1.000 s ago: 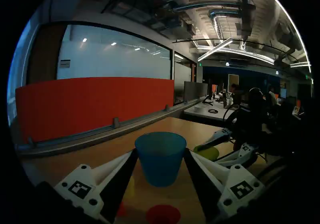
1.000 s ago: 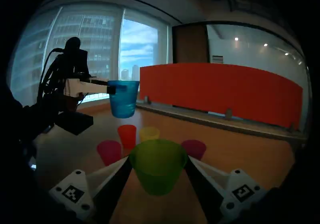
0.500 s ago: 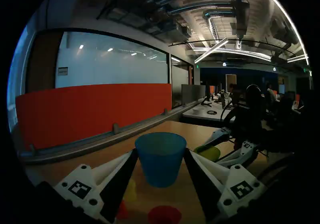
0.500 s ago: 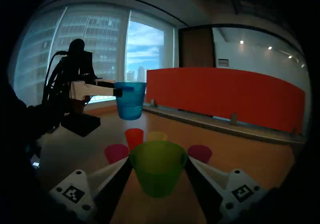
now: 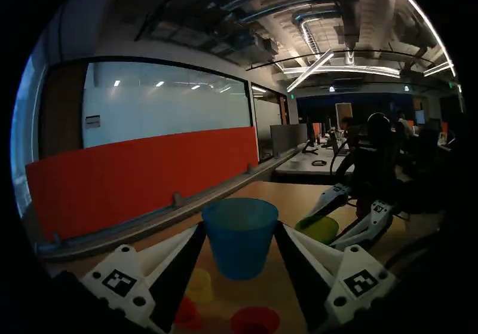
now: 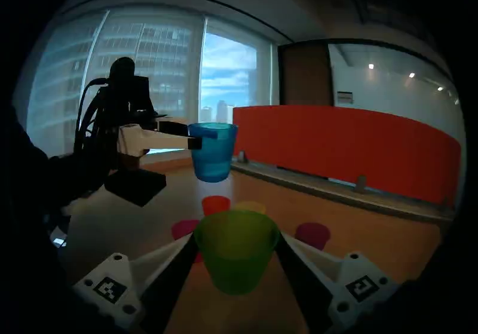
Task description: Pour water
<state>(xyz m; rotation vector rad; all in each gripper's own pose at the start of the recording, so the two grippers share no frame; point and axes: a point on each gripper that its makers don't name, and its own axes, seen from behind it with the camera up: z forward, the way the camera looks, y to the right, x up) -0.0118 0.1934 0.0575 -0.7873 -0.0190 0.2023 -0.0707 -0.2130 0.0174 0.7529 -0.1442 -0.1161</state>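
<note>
Wooden counter lies below both airborne cups; a tip begun before the rims line up would likely splash it (the cups are apart, the blue one higher). The left tool clamps the blue cup upright, and the right tool clamps the green cup upright. Whether either holds water I cannot tell. The small cups stand on the counter, their contents too dim to judge.

Six cups: blue cup, green cup, red cup, yellow cup, two pink cups. Two grippers: left gripper, right gripper. One table, one orange partition.
</note>
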